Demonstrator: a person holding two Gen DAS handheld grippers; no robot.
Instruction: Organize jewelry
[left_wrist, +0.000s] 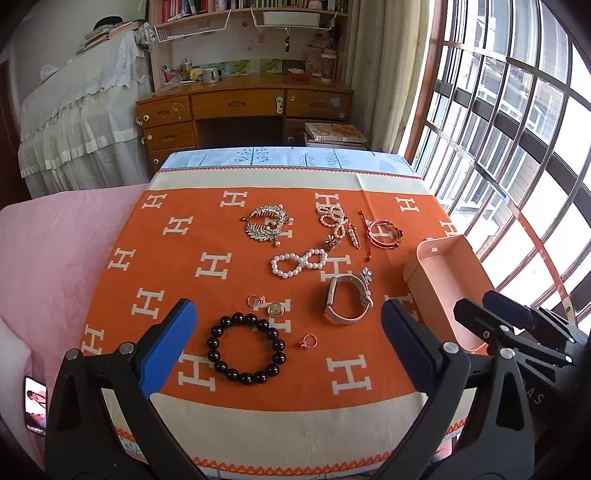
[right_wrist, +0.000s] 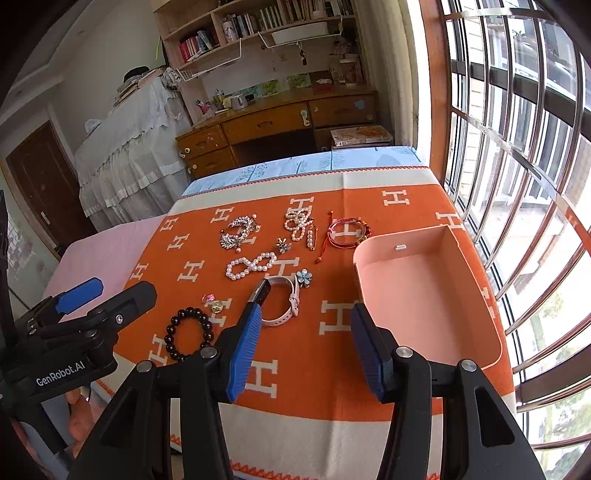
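Jewelry lies spread on an orange cloth (left_wrist: 177, 280) with white H marks. A black bead bracelet (left_wrist: 213, 343), a small ring (left_wrist: 308, 341) and a pale pink watch (left_wrist: 330, 297) lie nearest. Farther back are a pearl figure-eight bracelet (left_wrist: 304, 261), a silver leaf piece (left_wrist: 267, 223), a pearl cluster (left_wrist: 332, 218) and a red cord bracelet (left_wrist: 384, 232). An open pink box (right_wrist: 424, 302) stands at the right, with nothing in it. My left gripper (left_wrist: 288, 347) hovers wide open over the black bracelet. My right gripper (right_wrist: 306, 350) is open, with nothing between its fingers, between the watch (right_wrist: 295, 299) and the box.
A barred window (right_wrist: 517, 184) runs along the right side. A wooden desk (left_wrist: 240, 103) with shelves stands beyond the table's far edge. A pink blanket (left_wrist: 55, 258) lies to the left with a phone (left_wrist: 36, 406) on it.
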